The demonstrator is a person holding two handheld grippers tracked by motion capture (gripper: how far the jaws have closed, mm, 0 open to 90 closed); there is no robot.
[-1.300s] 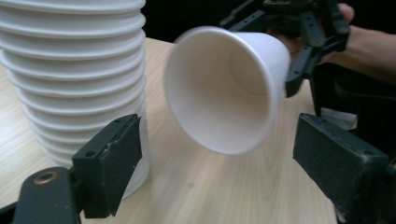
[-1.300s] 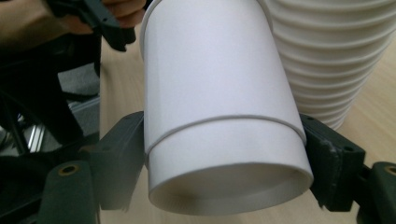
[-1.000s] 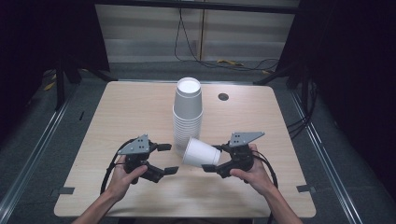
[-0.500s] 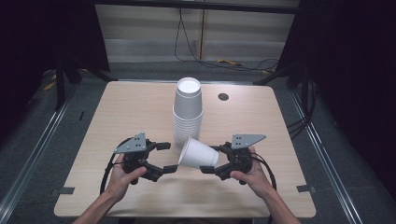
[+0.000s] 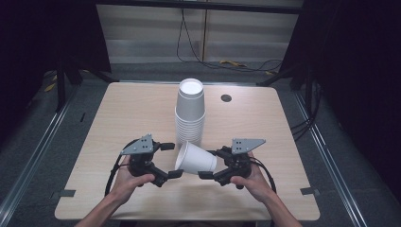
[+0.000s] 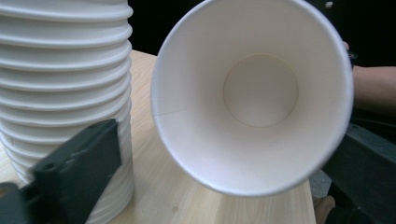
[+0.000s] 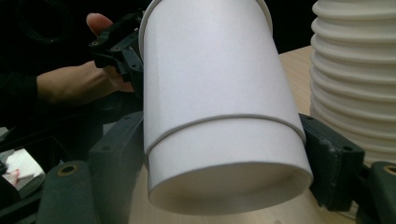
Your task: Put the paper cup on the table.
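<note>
The right hand-held gripper (image 5: 208, 169) clamps a paper cup (image 5: 195, 158) by its base, sideways above the table (image 5: 265, 123) just before the cup stack (image 5: 190, 111) — likely offering its mouth. The left hand-held gripper (image 5: 171, 160) gapes empty at the rim — seemingly ready to take it.

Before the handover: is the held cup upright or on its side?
On its side. The cup lies level in the right gripper, its mouth facing the left gripper.

Matt white paper cup (image 5: 195, 159), pale wood-grain table (image 5: 127, 109), matt blk plastic jaws
</note>
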